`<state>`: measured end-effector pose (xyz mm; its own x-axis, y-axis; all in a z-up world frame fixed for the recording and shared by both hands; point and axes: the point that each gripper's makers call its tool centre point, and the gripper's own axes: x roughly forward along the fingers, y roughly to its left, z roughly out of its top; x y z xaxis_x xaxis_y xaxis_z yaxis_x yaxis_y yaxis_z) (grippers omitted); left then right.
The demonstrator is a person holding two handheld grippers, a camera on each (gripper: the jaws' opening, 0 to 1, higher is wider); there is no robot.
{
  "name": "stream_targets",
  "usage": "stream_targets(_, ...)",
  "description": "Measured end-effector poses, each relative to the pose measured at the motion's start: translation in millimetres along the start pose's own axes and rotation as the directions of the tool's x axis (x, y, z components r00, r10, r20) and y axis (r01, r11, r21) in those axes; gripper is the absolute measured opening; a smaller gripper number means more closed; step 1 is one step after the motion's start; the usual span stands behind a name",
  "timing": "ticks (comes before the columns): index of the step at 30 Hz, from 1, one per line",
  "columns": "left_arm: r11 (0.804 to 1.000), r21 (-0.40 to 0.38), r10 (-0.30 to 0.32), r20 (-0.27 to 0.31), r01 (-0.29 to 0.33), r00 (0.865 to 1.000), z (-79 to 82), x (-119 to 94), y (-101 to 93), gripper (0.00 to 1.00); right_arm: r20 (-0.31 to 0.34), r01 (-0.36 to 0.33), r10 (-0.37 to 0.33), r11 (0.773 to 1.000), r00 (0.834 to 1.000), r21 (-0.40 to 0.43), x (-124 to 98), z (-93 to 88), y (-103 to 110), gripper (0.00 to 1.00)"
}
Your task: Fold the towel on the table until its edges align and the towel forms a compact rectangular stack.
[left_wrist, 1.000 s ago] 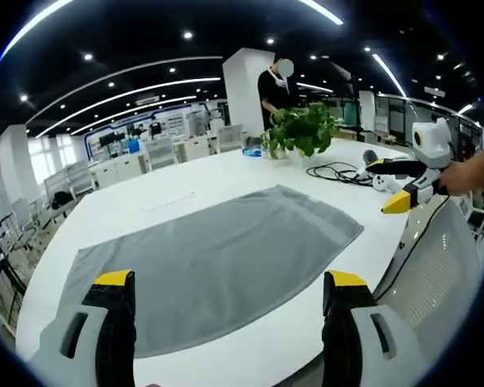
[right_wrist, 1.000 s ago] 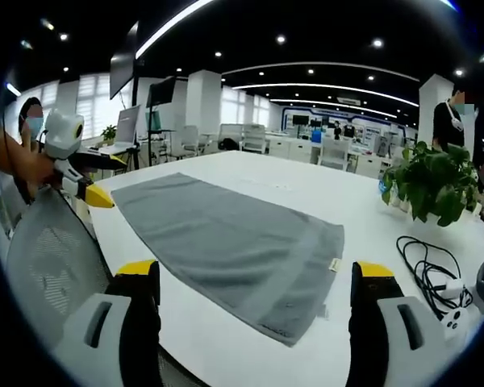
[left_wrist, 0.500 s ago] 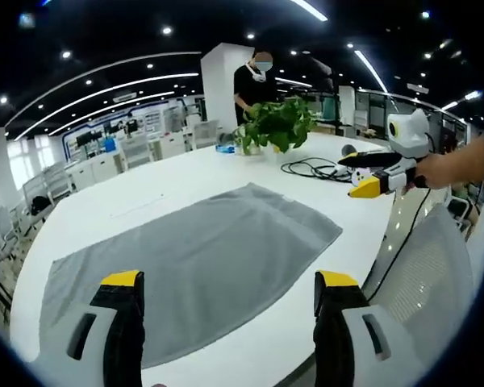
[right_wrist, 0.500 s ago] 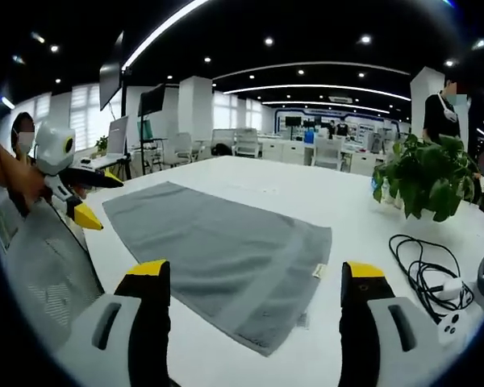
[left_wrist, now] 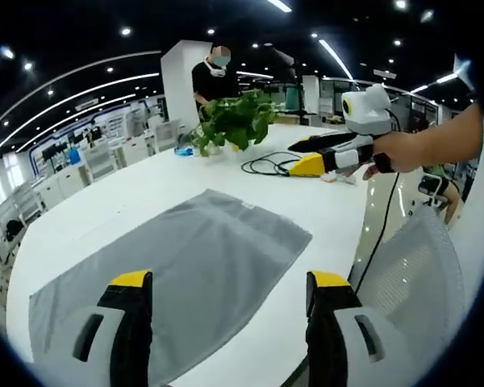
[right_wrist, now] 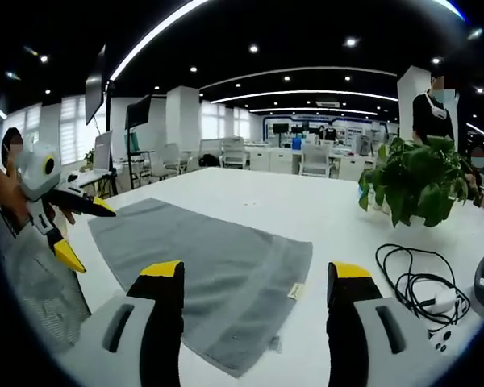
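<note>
The grey towel is spread flat on the white counter, ready for folding. Both the left hand-held gripper and right hand-held gripper are held wide apart and empty above its near edge, probably for corner grasps.

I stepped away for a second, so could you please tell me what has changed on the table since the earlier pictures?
Both grippers have shifted, and nothing has been grasped yet. Seen from the left gripper view, the right gripper now reaches further in over the table. Both pairs of jaws remain open. The grey towel still lies flat and unfolded; the plant and black cable have not moved.
</note>
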<state>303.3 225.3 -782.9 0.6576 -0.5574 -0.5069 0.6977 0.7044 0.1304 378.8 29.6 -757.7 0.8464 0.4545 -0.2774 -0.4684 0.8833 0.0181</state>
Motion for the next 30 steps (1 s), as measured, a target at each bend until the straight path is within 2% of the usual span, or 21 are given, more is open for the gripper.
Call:
stream_targets(4, 0.999, 0.018, -0.038, -0.008, 0.038, 0.999, 7.0, 7, -12.2, 0.73, 0.008, 0.005, -0.005, 1.0, 1.0, 0.024, 6, 2.4, -13, 0.73)
stream_targets(11, 0.993, 0.062, -0.095, -0.017, 0.096, 0.995, 26.6, 20, -35.0, 0.68, 0.009, 0.008, -0.008, 0.999, 1.0, 0.043, 13, 9.0, -23, 0.72)
stream_targets(19, 0.984, 0.102, -0.144, -0.027, 0.146, 0.989, 41.9, 39, -48.0, 0.66, 0.025, 0.017, -0.019, 0.998, 1.0, 0.066, 26, 17.5, -38, 0.71)
stream_targets(30, 0.967, 0.137, -0.206, -0.069, 0.214, 0.976, 44.3, 61, -67.1, 0.58, 0.004, 0.02, -0.02, 0.996, 1.0, 0.091, 49, 19.7, -50, 0.63)
